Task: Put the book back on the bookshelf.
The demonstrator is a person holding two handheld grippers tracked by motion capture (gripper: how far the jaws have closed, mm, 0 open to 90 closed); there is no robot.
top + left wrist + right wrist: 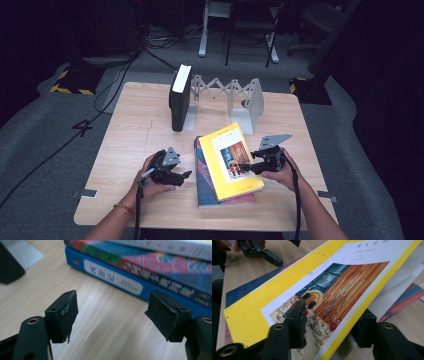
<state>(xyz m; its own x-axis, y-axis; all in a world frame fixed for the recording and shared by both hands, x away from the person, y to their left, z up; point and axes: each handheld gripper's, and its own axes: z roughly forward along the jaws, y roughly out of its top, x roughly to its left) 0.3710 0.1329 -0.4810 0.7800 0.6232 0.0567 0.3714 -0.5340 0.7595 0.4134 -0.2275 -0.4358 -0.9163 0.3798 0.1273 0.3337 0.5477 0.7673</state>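
right gripper point(246, 167): clamped on the yellow book point(231, 161); in the right gripper view 1 jaw lies on the cover and the other sits under the lifted edge, the book's thickness between them
left gripper point(183, 176): released, nothing between its jaws; in the left gripper view bare wood shows in the gap
yellow book: top of a stack of 3 near the table's point(135, 145) front edge, slightly right of centre; its right side is raised off the stack
key relation: the yellow book lies at 9 o'clock from the right gripper and at 3 o'clock from the left gripper; the right hand is the nearer, already gripping the long right edge about midway
long axis: runs from about 6 to 12 o'clock, leaning toward 11; title end at the far side, spine to the left
blue book point(110, 280): bottom of the stack, spine facing the left gripper, just ahead of its jaws
black book point(179, 97): standing upright at the far 12 o'clock side, against the left plate of the bookend rack point(235, 97)
judgement: the yellow book probably goes upright into the rack, so its long axis must swing from flat to standing
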